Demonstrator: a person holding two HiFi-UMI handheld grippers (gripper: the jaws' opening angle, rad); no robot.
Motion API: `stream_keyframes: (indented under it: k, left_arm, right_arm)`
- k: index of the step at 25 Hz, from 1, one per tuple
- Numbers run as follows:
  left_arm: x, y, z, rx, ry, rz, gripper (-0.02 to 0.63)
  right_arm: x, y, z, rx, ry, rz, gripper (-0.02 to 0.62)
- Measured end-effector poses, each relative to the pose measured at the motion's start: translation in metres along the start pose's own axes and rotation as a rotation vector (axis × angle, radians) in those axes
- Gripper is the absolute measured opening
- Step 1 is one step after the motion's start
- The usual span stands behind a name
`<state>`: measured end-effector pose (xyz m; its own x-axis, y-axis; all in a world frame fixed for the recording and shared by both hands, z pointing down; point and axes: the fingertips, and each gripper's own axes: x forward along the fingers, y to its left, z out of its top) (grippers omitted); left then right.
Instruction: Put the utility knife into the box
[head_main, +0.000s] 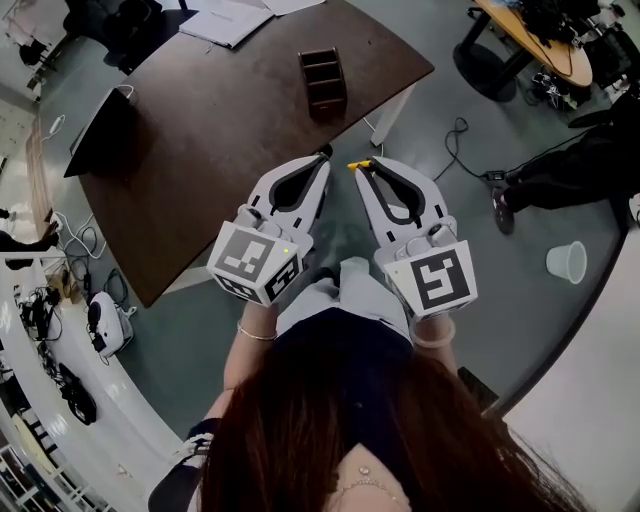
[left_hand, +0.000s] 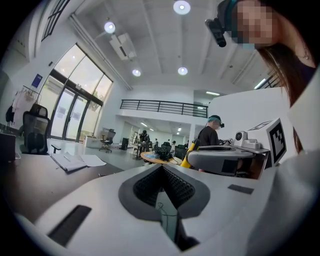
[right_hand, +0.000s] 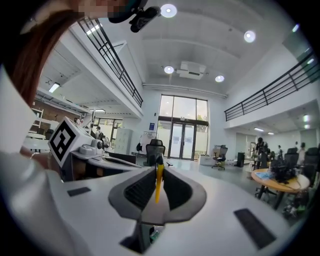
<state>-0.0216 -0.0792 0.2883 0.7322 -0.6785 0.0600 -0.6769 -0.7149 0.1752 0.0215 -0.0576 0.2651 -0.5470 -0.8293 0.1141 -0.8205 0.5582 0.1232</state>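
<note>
1. the right gripper pinches the yellow utility knife at its tips, just short of the table; the left gripper is closed, empty.
2. carrying step: the knife likely needs moving forward over the box.

No txt, brand or no. could be read in any view. The left marker cube on the left tongs and the right marker cube on the right tongs bore only b/w square code patterns, w/o letters or digits. Sheets of paper at the far edge of the surface were too small to read, and a blue wall sign beside the glass doors was just a blur, likewise in the right gripper view.
</note>
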Motion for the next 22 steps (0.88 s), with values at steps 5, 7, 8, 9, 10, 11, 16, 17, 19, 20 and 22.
stream_keyframes:
  k: [5, 7, 8, 9, 10, 11, 16, 17, 19, 20, 22]
  left_arm:
    - [0.03, 0.022, -0.006, -0.012, 0.01, 0.025, 0.0]
    - [0.044, 0.032, -0.008, -0.015, 0.014, 0.039, 0.0]
    - [0.051, 0.037, -0.009, -0.017, 0.015, 0.045, 0.0]
    - [0.059, 0.043, -0.007, -0.018, 0.013, 0.053, 0.0]
    - [0.067, 0.048, -0.005, -0.02, 0.009, 0.061, 0.0]
    - [0.075, 0.053, -0.002, -0.022, 0.004, 0.07, 0.0]
    - [0.106, 0.073, 0.006, -0.026, -0.011, 0.123, 0.0]
    - [0.109, 0.077, 0.006, -0.028, -0.013, 0.134, 0.0]
    - [0.112, 0.084, 0.007, -0.028, -0.012, 0.151, 0.0]
    - [0.114, 0.087, 0.008, -0.028, -0.01, 0.157, 0.0]
    - [0.116, 0.093, 0.01, -0.029, -0.012, 0.169, 0.0]
  right_arm:
    - [0.023, -0.03, -0.014, 0.023, 0.011, 0.006, 0.055]
    - [0.036, -0.044, -0.018, 0.026, 0.008, 0.015, 0.055]
    - [0.042, -0.052, -0.018, 0.026, 0.004, 0.019, 0.055]
    - [0.049, -0.061, -0.017, 0.023, -0.003, 0.023, 0.055]
    - [0.055, -0.069, -0.015, 0.019, -0.01, 0.028, 0.055]
    - [0.061, -0.077, -0.013, 0.015, -0.015, 0.035, 0.055]
    - [0.088, -0.11, -0.014, 0.013, -0.024, 0.083, 0.055]
    - [0.093, -0.113, -0.015, 0.015, -0.026, 0.094, 0.055]
    - [0.103, -0.116, -0.016, 0.023, -0.028, 0.115, 0.055]
    - [0.107, -0.117, -0.017, 0.027, -0.027, 0.123, 0.055]
    - [0.116, -0.12, -0.018, 0.031, -0.024, 0.136, 0.055]
